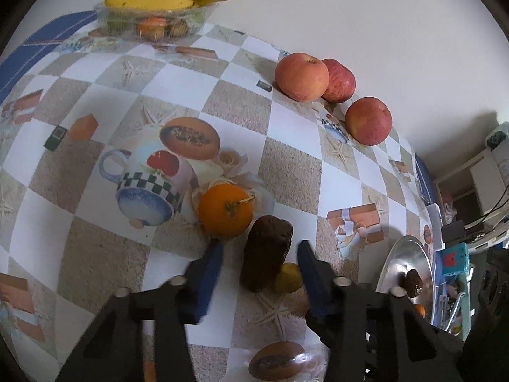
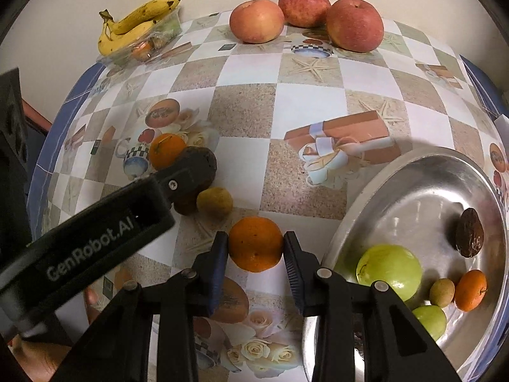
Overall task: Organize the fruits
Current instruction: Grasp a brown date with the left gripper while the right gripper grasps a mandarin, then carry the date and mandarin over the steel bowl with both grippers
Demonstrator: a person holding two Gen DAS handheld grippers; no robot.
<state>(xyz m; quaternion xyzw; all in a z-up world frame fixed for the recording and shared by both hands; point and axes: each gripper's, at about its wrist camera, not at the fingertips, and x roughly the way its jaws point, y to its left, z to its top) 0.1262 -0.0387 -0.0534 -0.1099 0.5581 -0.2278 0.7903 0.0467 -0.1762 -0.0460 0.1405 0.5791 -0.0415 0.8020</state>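
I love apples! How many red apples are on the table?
3. All sit at the table's far edge by the wall: the left apple, the middle apple behind it, and the right apple. None look hidden.

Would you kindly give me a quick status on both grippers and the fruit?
Right gripper shut on orange, beside metal bowl. Left gripper open around brown fruit, pads not touching. Second orange and small yellow fruit crowd it.
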